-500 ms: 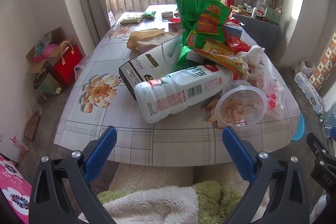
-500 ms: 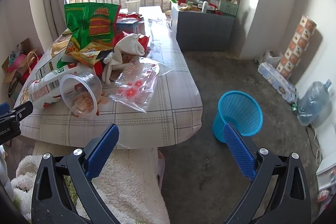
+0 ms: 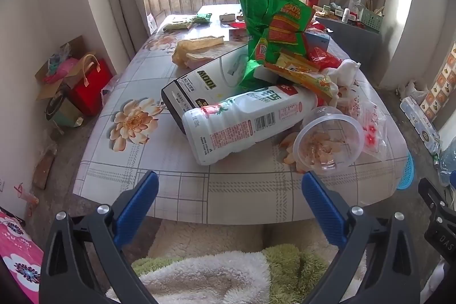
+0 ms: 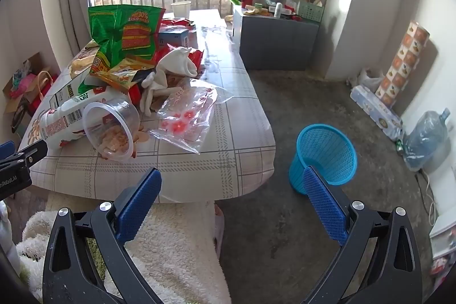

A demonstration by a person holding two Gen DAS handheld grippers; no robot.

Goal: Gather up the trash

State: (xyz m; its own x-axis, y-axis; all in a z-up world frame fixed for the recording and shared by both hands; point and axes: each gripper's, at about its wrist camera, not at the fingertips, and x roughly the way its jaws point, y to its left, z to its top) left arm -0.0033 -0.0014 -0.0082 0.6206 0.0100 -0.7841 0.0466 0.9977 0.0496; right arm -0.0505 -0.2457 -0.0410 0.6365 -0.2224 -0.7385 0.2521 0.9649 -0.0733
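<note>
Partly buried under green snack bag [image 3: 270, 22]: black-and-white carton [image 3: 205, 87]; far table items blurred by window glare. Table [image 3: 159, 181] with floral checked cloth; concrete floor. Trash pile near front edge: white bottle [image 3: 242, 124] on its side, touching tipped clear cup [image 3: 327, 138]; clear plastic bag [image 4: 188, 116] beside. Blue basket [image 4: 325, 153] on floor, right of table. Left gripper [image 3: 229, 190] spread wide, empty; right gripper [image 4: 232, 187] likewise.

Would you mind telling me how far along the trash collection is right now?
Nothing looks done: the blue basket appears empty. Nothing is in hand; the left tool and right tool are open. Left on the table: milk bottle, plastic cup, green snack bag.
</note>
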